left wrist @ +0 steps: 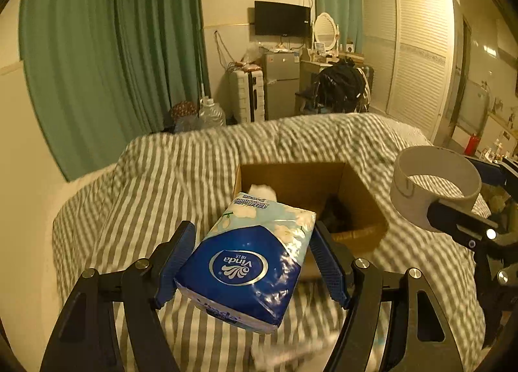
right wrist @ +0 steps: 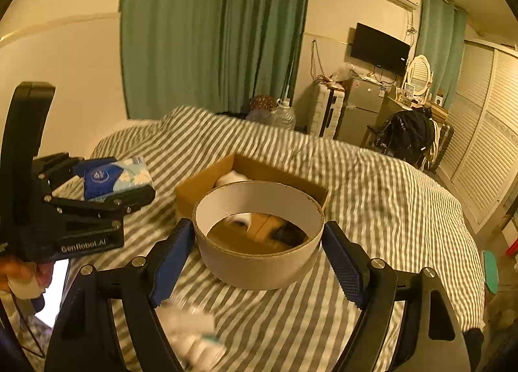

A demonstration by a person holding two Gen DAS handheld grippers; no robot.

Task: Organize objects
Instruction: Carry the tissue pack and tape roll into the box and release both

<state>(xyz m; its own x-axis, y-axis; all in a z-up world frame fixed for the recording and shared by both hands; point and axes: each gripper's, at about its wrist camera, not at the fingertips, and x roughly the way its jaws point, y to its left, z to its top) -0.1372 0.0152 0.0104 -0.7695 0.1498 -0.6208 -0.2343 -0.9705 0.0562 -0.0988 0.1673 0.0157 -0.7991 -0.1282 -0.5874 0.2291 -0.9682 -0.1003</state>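
Tissue pack (left wrist: 249, 262) pinched in left gripper (left wrist: 252, 262), cardboard ring (right wrist: 259, 239) (hollow) clamped by right gripper (right wrist: 259, 262), above striped bed (right wrist: 372, 210).

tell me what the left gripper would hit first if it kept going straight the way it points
Probably the open cardboard box on the striped bedding. The left gripper holds the tissue pack, whose far end already overlaps the box's near rim; depth is unclear.

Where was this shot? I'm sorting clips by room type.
Most likely a bedroom, perhaps a one-room flat: a bed under a striped duvet, a louvred wardrobe, and a vanity mirror beside a small fridge under a wall TV.
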